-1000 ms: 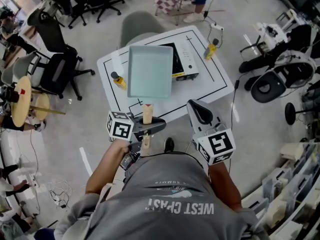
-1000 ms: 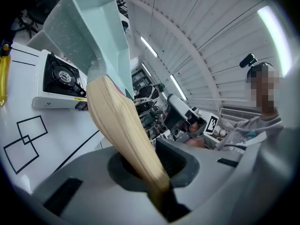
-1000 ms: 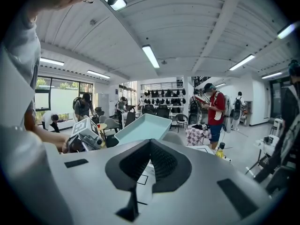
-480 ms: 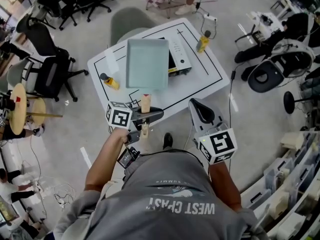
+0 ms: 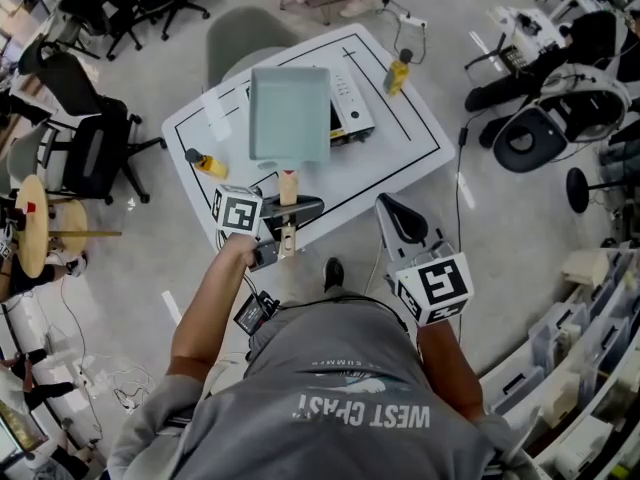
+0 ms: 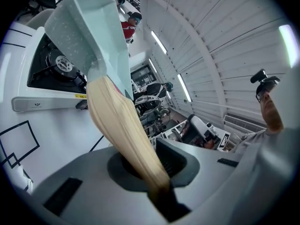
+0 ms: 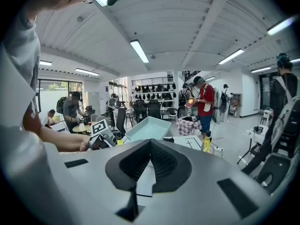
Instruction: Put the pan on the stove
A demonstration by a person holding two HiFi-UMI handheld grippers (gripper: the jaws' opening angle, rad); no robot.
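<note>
A pale green rectangular pan (image 5: 290,114) with a wooden handle (image 5: 288,190) hangs in the air over the white table (image 5: 400,133), above the black portable stove (image 5: 350,118). My left gripper (image 5: 290,211) is shut on the wooden handle (image 6: 123,130); in the left gripper view the pan (image 6: 89,36) tilts up over the stove's burner (image 6: 58,64). My right gripper (image 5: 400,220) is held off the table's near right edge, jaws shut with nothing between them. The pan (image 7: 147,128) also shows in the right gripper view.
Two yellow bottles stand on the table, one at the left (image 5: 205,162) and one at the far right (image 5: 397,73). Office chairs (image 5: 85,143) stand to the left, equipment and cables (image 5: 545,133) to the right. People (image 7: 205,102) stand beyond the table.
The left gripper has carried the pan away from me and a little left, farther over the stove. The right gripper has hardly moved.
</note>
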